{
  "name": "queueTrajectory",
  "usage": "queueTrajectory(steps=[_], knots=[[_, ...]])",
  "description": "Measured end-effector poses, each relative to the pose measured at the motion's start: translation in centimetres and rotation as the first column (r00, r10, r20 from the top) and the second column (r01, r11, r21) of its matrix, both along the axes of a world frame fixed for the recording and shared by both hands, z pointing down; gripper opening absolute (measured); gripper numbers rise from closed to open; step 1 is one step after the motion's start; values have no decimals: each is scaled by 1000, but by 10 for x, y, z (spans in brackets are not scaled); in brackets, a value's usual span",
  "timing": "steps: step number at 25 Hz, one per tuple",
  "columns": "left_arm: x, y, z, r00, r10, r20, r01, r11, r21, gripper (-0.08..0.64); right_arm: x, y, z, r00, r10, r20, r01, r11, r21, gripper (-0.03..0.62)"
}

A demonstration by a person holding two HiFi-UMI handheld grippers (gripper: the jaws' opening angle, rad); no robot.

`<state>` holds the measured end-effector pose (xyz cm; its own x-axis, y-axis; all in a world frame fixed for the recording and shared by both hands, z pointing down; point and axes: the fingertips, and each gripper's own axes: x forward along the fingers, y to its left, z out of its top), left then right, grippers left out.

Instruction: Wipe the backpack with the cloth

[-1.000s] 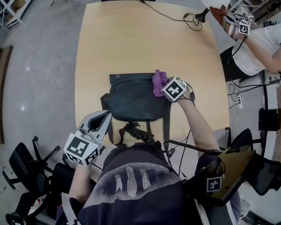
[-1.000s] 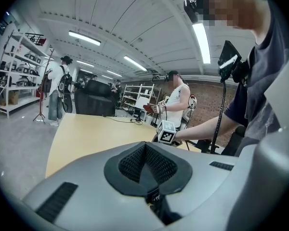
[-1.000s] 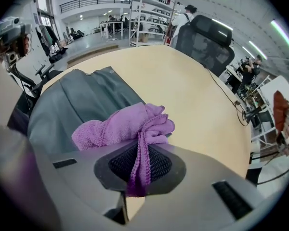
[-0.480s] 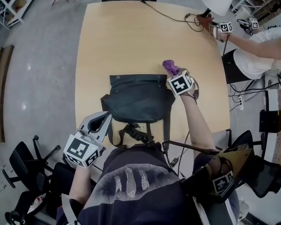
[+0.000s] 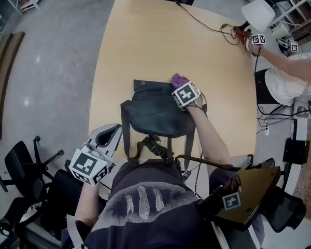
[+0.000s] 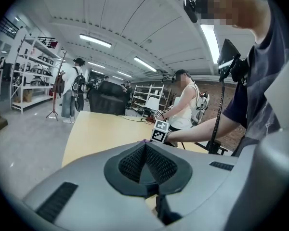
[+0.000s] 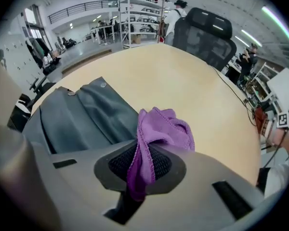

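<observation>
Purple cloth [image 7: 156,134] is pinched in the right gripper [image 7: 142,160], jaws clamped on it. One end bunches up past the tips and the other hangs down between the pads. In the head view the cloth [image 5: 179,79] sits at the far right corner of the backpack [image 5: 155,113], just ahead of the right gripper [image 5: 181,90]. I can't tell whether cloth and bag actually touch.

The dark grey backpack lies flat on the wooden table [image 5: 145,35] near the person's edge, straps trailing toward the body. In the right gripper view the backpack [image 7: 82,114] lies left of the jaws and the cloth, with bare tabletop beyond.

The left gripper [image 5: 108,136] is held low at the near left table corner, well apart from the bag. Its jaws [image 6: 147,162] are closed together with nothing in them.

A black cable [image 5: 207,22] runs across the far right of the table. Another person's hand [image 5: 251,38] rests at the far right corner.
</observation>
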<state>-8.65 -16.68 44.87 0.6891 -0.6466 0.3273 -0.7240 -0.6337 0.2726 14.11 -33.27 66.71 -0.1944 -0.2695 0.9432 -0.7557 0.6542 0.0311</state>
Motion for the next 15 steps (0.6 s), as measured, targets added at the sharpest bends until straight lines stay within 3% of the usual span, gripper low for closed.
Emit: queueTrajectory(steps=[2,6,9,15], knots=[[-5,3,0,1000,-11,-3,11,1000,-1,6,-1,-5,-2,996,-46,-70,47,999,13,29],[-19,6,1,999,-45,0,45,999,-9,6,-28,-2,0,999,-33,32,34,999,-28,29],[-25,7,1,999,-51,0,51,999,-10,6,-52,-3,1,997,-77,23,77,997,-25,29],[-39,11,3,998,-69,14,69,998,-12,6,-111,1,4,986,-139,95,143,989,-39,29]])
